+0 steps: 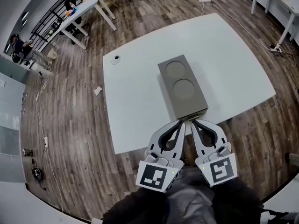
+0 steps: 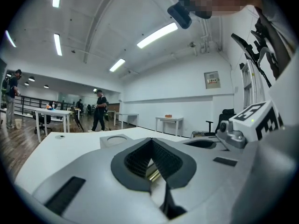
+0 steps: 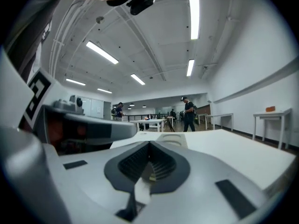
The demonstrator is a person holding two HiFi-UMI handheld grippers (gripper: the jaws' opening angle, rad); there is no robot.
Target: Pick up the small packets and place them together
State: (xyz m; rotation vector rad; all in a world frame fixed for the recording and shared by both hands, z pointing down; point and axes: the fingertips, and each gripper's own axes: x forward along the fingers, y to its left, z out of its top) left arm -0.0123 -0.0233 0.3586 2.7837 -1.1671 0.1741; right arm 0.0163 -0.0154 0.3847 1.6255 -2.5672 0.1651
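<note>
No small packets show in any view. A grey box (image 1: 182,86) with two round recesses in its top lies on the white table (image 1: 135,101), its near end at the table's front edge. My left gripper (image 1: 181,122) and right gripper (image 1: 192,122) are side by side just in front of that end, both shut with nothing between the fingers. In the left gripper view the left gripper (image 2: 150,144) points nearly level over the table toward the box (image 2: 113,139). The right gripper (image 3: 149,147) does the same in its own view, with the box (image 3: 171,138) just beyond its tips.
A small round black-and-white object (image 1: 115,59) sits at the table's far left corner. A paper scrap (image 1: 97,91) and cables (image 1: 44,141) lie on the wooden floor. Other white tables (image 1: 88,8) stand at the back, and people (image 2: 99,110) stand far off.
</note>
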